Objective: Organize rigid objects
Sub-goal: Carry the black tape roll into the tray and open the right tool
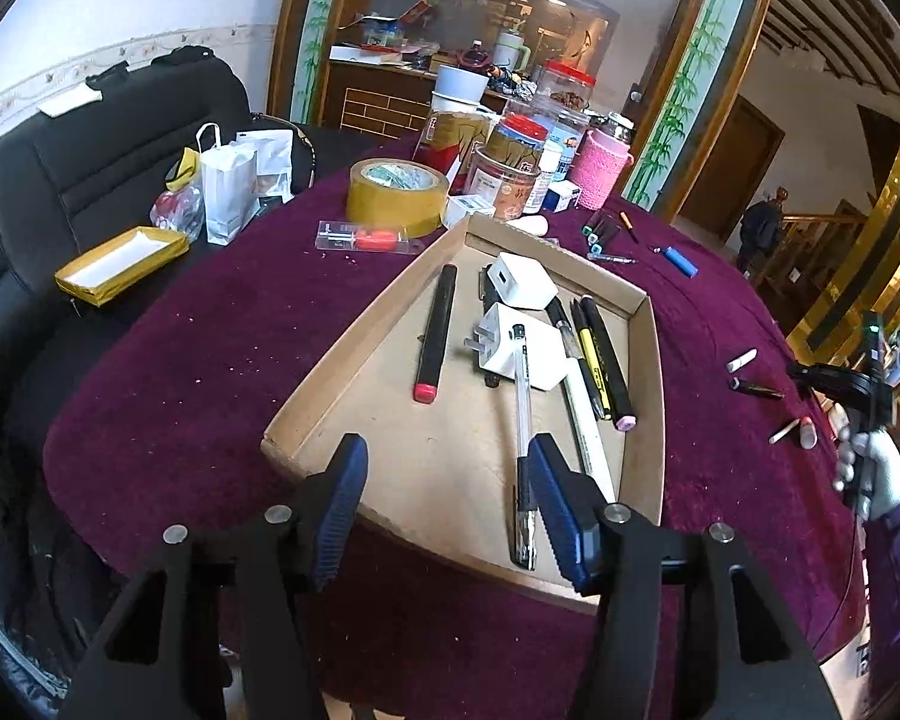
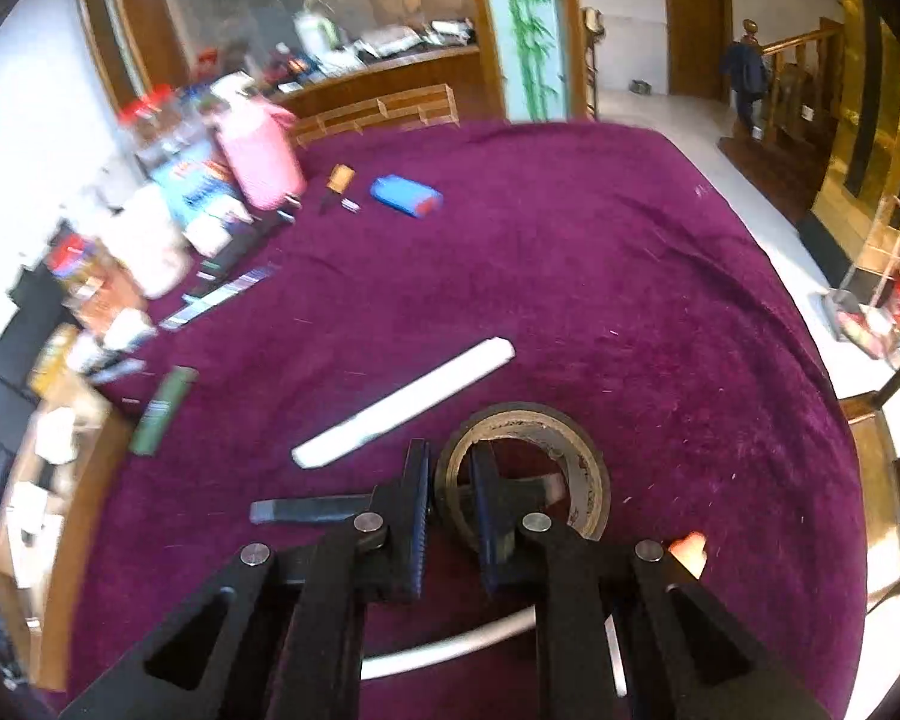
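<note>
The tape roll (image 2: 522, 471) is pinched through its wall by the right gripper (image 2: 450, 504), probably for lifting toward the tray (image 1: 645, 360); the left gripper (image 1: 447, 498) is held spread at the tray's six o'clock edge.

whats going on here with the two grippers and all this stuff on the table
A person is sorting small items on a purple-covered table into a cardboard tray. The tray already holds pens, a marker and two white charger plugs. The left gripper hangs open over the tray's near end, holding nothing. The right gripper has pinched the wall of a dark tape roll, one finger inside the ring. A white stick and other bits lie loose on the cloth.
</note>
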A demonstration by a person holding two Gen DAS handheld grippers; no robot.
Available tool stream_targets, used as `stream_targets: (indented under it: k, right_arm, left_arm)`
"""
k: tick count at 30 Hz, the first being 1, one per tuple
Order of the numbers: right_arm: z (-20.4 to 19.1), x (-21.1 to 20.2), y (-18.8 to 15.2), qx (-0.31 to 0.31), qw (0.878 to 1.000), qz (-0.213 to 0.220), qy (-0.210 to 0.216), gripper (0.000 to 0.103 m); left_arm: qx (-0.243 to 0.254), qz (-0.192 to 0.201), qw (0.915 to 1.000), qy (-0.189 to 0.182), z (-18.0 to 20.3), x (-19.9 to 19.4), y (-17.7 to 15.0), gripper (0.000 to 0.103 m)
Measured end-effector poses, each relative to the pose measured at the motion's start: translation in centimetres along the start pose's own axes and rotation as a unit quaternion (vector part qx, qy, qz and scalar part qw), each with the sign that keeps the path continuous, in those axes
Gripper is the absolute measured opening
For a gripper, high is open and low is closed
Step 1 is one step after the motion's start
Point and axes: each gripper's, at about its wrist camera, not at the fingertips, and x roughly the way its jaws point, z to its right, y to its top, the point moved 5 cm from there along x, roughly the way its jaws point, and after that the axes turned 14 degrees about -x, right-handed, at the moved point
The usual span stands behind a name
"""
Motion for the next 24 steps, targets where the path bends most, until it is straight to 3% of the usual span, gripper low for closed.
stream_targets:
  k: [4,8,17,21,24]
  right_arm:
    - [-6.4,-3.2,0.6,-0.042,0.997,0.022,0.057,0.014]
    - [-16.1,-4.2,0.9,-0.116,0.986,0.026,0.117,0.015]
    - [-38.2,-3.4,-1.8,-0.236,0.93,-0.008,0.281,0.015]
    - [-44.5,-1.8,-2.9,-0.25,0.911,-0.036,0.327,0.015]
    - [-47.1,0.3,-3.5,-0.259,0.906,-0.06,0.33,0.015]
  left_arm:
    - [-0.012,-0.002,0.9998,-0.013,-0.7,0.1,-0.3,0.055]
    - [-0.019,-0.002,0.9996,-0.02,-1.7,-0.3,-0.8,0.055]
    - [-0.051,0.029,0.9981,-0.018,-6.2,-3.0,-0.1,0.055]
    - [-0.072,0.043,0.9964,-0.014,-8.5,-4.2,0.4,0.055]
    - [-0.085,0.054,0.9948,-0.013,-10.0,-5.2,0.8,0.056]
